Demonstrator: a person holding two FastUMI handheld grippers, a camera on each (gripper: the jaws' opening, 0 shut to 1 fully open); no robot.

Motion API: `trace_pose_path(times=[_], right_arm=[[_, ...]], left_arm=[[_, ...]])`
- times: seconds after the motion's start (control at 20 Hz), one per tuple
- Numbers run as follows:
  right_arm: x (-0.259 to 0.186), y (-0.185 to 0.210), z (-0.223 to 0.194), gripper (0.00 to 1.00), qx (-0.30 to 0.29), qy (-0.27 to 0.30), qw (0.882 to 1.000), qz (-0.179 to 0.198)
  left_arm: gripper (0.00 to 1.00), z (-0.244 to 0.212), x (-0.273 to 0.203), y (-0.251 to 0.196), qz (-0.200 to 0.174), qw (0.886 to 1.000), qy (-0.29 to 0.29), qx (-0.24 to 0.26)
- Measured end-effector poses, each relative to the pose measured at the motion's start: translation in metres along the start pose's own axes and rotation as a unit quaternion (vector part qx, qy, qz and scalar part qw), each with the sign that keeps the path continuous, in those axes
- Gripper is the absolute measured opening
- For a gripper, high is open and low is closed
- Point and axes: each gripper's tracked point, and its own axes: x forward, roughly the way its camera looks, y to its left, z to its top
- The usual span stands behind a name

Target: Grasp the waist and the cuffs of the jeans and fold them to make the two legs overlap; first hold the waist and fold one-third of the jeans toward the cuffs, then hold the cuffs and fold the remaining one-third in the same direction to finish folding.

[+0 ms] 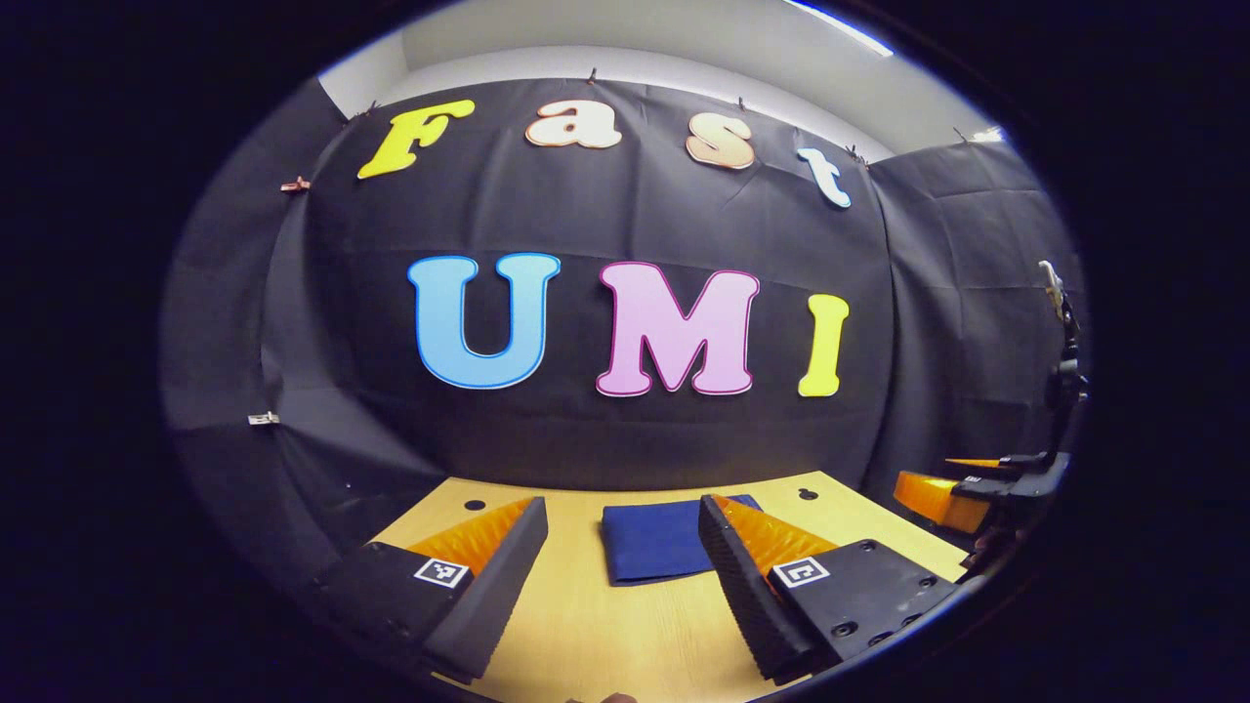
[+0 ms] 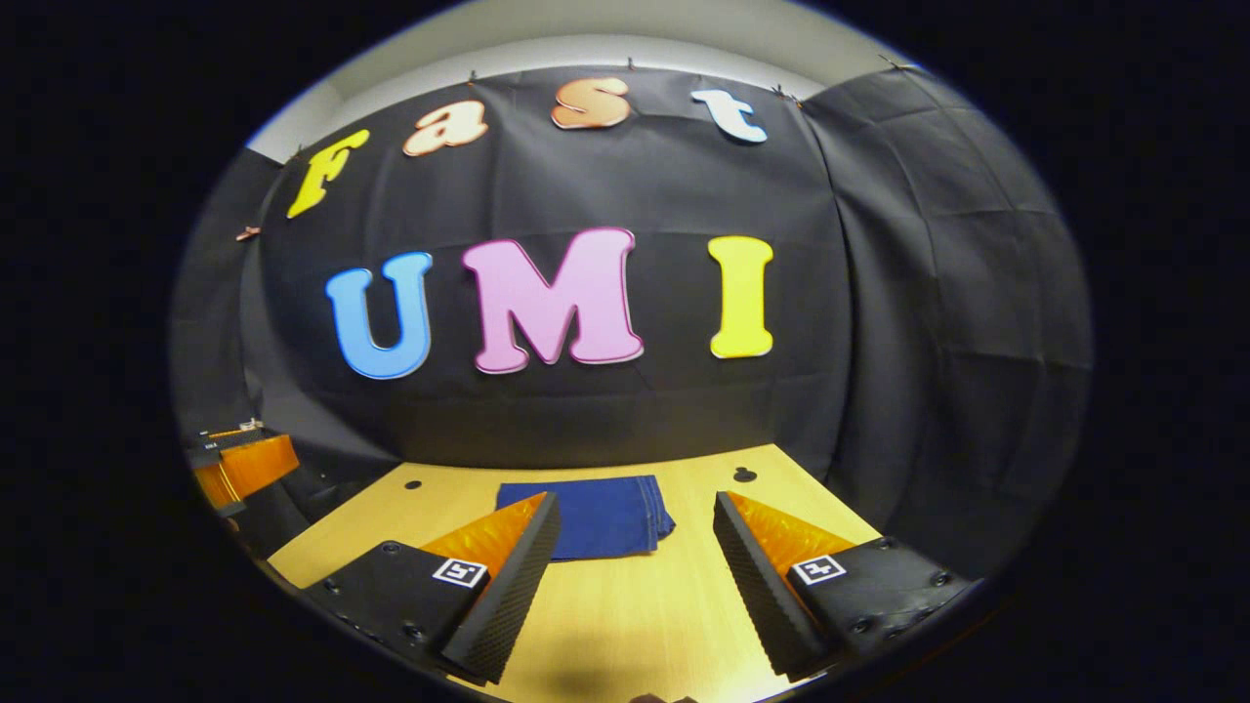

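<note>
Your left gripper (image 1: 622, 532) hovers with fingers apart, empty. The jeans (image 1: 656, 539) lie ahead as a compact folded blue block at the far middle of the table (image 1: 625, 635), long side running across. Your right gripper (image 2: 635, 532) is likewise spread and empty; the jeans sit slightly left of its line. Neither looks clearly nearer. No readable label on the jeans.

Both views are dim overall, with light coming from above: a bright ceiling strip (image 1: 840, 24) glares at the top of the left gripper view. The desk (image 2: 625, 605) is evenly lit, with soft shadows along its near edge. Focus is sharp in the centre; fisheye bending curves and darkens the edges.
</note>
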Motion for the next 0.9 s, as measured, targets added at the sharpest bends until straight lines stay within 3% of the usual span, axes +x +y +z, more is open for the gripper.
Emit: trace_pose_path(times=[0.3, 0.6, 0.9], right_arm=[[-0.059, 0.035, 0.008, 0.96, -0.01, -0.009, 1.0, 0.019], [-0.039, 0.087, 0.036, 0.96, -0.034, -0.021, 0.995, 0.087], [-0.035, 0.132, 0.056, 0.97, -0.04, -0.042, 0.99, 0.129]], left_arm=[[0.97, -0.002, -0.068, 0.011, 0.025, 1.0, 0.012, -0.013], [0.97, 0.012, -0.086, 0.04, 0.068, 0.998, 0.007, -0.019], [0.97, 0.025, -0.101, 0.075, 0.104, 0.995, -0.007, -0.012]])
